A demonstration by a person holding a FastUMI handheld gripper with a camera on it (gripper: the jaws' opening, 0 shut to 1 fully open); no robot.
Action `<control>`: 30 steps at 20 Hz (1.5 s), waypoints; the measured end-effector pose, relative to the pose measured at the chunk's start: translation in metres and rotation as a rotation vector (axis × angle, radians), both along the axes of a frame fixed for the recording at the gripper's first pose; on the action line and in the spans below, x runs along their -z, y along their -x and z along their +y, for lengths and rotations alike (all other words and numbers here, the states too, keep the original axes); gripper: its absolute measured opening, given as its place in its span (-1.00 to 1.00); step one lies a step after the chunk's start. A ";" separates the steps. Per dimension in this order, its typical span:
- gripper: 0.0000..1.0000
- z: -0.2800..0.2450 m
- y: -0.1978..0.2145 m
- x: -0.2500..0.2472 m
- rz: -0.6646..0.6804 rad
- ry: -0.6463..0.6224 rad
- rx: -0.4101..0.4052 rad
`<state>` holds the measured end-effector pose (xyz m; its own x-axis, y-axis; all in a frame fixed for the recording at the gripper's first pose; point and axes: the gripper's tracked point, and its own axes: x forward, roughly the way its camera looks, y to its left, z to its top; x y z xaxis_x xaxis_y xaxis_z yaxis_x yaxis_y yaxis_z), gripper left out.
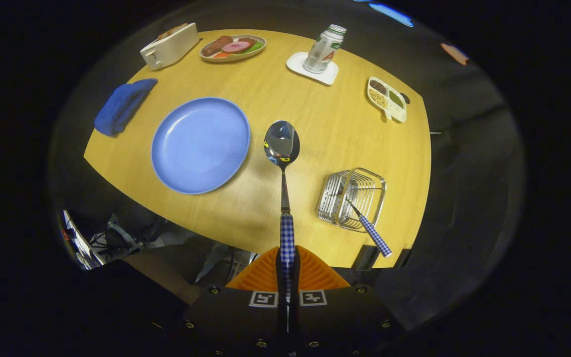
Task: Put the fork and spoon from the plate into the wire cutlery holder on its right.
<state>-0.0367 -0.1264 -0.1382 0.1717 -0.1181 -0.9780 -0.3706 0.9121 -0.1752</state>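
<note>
Your gripper has its ribbed fingers pressed together on the checked handle of the spoon, whose polished oval bowl juts ahead over the wood-grain table. The smooth round plate lies bare to its left. To its right stands the wire cutlery holder, the fork leaning inside, checked handle outward.

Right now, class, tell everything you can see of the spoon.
The spoon has a shiny metal bowl and neck and a blue-and-white checked handle. The gripper is shut on that handle, holding it straight ahead above the wooden table, bowl forward, between the blue plate and the wire cutlery holder.
</note>
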 end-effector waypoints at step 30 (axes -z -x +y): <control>-0.98 -0.114 -0.011 0.028 0.370 0.282 0.019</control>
<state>-0.0255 -0.2399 -0.1663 -0.1878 -0.3878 -0.9024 -0.4386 0.8552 -0.2762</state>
